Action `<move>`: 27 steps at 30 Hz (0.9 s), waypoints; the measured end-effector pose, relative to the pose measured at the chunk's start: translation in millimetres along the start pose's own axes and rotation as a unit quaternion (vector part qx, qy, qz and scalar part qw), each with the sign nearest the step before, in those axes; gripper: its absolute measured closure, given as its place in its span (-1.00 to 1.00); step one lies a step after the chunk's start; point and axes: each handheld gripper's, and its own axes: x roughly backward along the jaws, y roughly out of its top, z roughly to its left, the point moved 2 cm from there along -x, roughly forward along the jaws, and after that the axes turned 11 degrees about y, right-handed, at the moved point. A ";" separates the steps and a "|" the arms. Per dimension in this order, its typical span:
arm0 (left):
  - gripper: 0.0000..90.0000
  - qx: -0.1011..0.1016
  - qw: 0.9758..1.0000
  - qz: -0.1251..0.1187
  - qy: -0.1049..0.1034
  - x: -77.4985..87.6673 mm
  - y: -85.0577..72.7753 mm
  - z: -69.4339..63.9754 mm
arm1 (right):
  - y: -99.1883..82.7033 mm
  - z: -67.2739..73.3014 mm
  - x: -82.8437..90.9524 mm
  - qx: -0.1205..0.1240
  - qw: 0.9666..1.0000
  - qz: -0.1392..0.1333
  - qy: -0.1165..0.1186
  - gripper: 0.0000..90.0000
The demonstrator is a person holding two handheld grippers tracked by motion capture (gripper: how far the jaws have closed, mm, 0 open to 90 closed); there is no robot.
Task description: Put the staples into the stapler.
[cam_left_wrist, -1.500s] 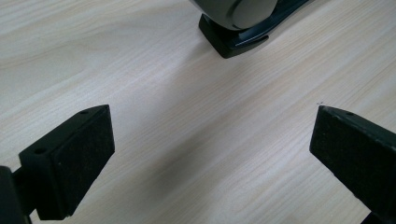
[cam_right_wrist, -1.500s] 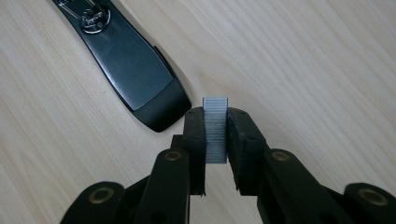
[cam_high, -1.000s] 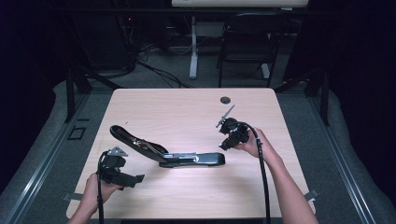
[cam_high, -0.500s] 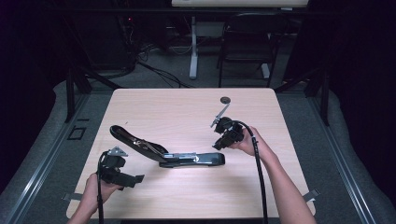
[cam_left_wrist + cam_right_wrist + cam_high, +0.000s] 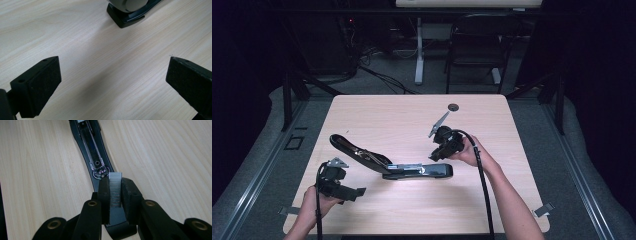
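Strip of staples (image 5: 115, 188) clamped between right gripper (image 5: 115, 195) jaws directly above opened stapler (image 5: 412, 169) magazine, mid-table per high view; left gripper (image 5: 112, 82) spread empty near stapler's end.

Round dark disc (image 5: 453, 107) near table (image 5: 377, 115) far edge; chair (image 5: 477, 45) beyond.

The stapler (image 5: 130, 12) is getting chopped off by the top edge at 12 o'clock in the left gripper view, so just its black end is showing. In the right gripper view the staple strip's (image 5: 115, 188) lower part is sitting buried between the pads, and the stapler's open tray is running out at 12 o'clock. That small dark disc (image 5: 453, 107) up at 12 on the table (image 5: 377, 115) is looking too tiny to identify.
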 end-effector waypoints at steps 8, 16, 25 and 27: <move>-1.00 -0.001 1.000 0.003 -0.003 -0.7 0.1 -0.3 | 9.1 5.7 -6.8 0.023 1.000 -0.002 0.006 0.74; -1.00 -0.001 1.000 0.003 -0.003 -0.7 -0.1 -0.1 | 19.3 11.8 -16.2 0.052 0.999 0.002 0.012 0.74; -1.00 -0.001 1.000 0.002 -0.001 -0.3 -0.6 0.4 | 30.7 14.8 -31.1 0.076 0.997 0.003 0.024 0.74; -1.00 0.001 1.000 0.002 -0.001 -0.4 -0.8 0.4 | 32.2 14.7 -33.8 0.079 0.997 0.003 0.025 0.74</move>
